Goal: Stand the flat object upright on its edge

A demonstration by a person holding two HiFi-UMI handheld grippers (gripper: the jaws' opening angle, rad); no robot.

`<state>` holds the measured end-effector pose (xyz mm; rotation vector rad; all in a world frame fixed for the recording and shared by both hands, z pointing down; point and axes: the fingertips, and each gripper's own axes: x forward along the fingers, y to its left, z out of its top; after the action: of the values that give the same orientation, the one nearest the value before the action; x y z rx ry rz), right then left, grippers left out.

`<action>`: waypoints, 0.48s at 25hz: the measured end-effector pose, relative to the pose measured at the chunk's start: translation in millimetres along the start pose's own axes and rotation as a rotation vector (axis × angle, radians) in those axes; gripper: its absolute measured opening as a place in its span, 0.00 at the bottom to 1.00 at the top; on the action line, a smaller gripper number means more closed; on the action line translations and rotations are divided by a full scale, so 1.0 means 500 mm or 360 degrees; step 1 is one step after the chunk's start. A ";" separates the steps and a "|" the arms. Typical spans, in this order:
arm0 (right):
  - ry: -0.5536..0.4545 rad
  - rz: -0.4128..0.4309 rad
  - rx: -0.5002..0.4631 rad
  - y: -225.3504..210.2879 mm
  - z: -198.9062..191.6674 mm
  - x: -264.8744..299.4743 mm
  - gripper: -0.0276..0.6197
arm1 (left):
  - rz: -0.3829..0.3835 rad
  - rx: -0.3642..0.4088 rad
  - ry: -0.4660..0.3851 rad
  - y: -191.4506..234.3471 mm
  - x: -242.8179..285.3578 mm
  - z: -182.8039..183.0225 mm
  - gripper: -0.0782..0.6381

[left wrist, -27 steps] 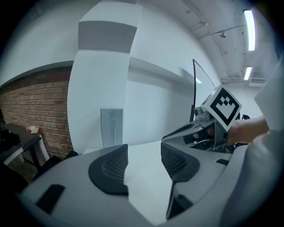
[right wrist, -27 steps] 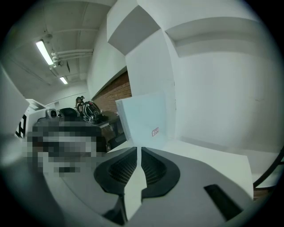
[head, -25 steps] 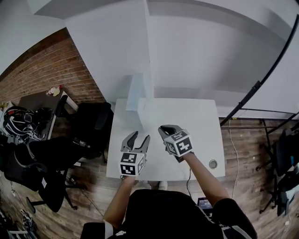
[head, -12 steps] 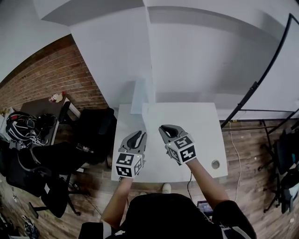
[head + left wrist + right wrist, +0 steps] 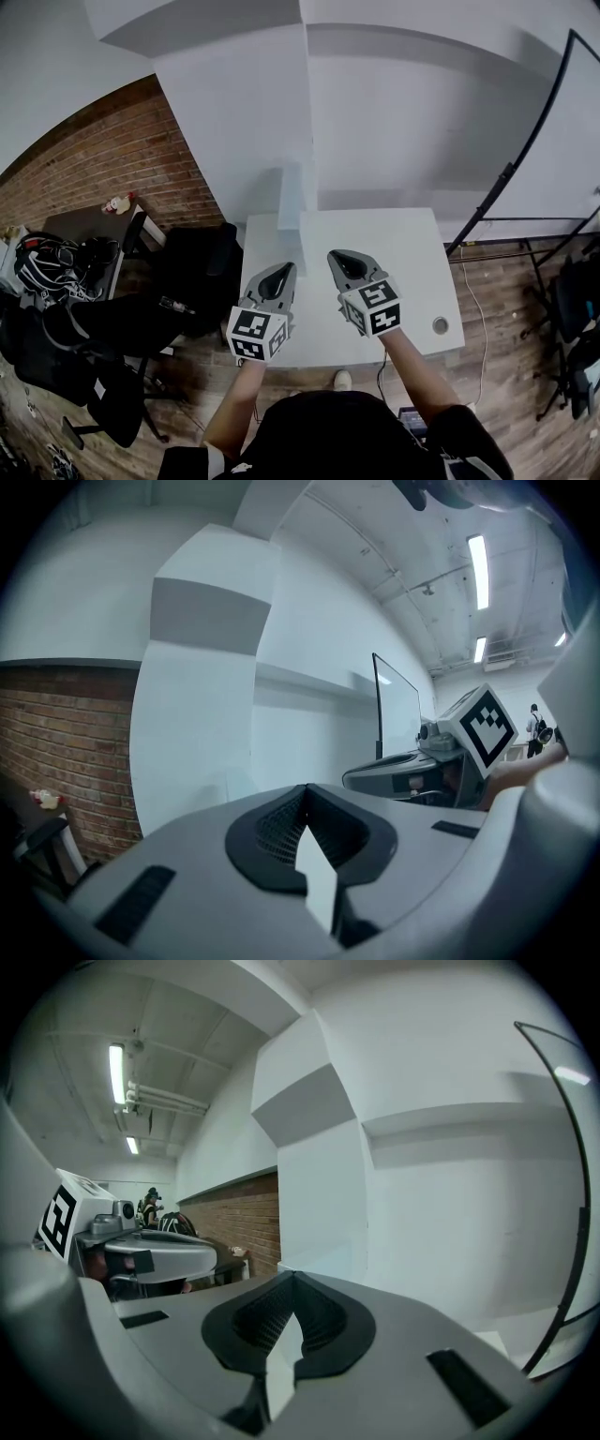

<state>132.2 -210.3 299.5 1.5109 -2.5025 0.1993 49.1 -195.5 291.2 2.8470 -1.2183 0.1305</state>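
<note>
Both grey claws are held in the air over the near part of the white square table (image 5: 403,272), the left claw (image 5: 284,272) beside the right claw (image 5: 339,261), with a gap between the two. A pale flat board (image 5: 292,195) is seen at the far left corner of the table, close to the white wall (image 5: 394,122) and well apart from both claws. It seems to be standing up on its edge already, so the job looks done or nearly done. This is hard to be sure of, because the board is almost the same colour as the wall behind it. The board is judged to be thin, light and stiff. It could be tipped over by a small bump, and its smooth sides may be slippery. If it has to be moved again, it is best taken by its two side edges, or pinched gently at the top edge, and let go slowly. The jaws of the left claw have just been closing and are now pressed together tip to tip, with nothing between them. The jaws of the right claw have just been closing too and are pressed together, also with nothing between them. Nothing is held or touched by either claw.
</note>
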 end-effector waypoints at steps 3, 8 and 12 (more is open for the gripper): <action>-0.0054 -0.0024 -0.0001 0.013 0.018 -0.012 0.11 | -0.0021 0.0012 -0.0015 0.000 -0.015 0.010 0.13; -0.0121 -0.0041 0.0038 0.033 0.039 -0.030 0.11 | -0.0051 0.0010 -0.0038 0.002 -0.036 0.027 0.13; -0.0145 -0.0047 0.0036 0.051 0.048 -0.040 0.11 | -0.0065 0.0011 -0.0059 -0.001 -0.052 0.034 0.13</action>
<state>116.0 -186.8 271.1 1.5991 -2.5542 0.1575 32.8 -177.8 271.9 2.8911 -1.1671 0.0812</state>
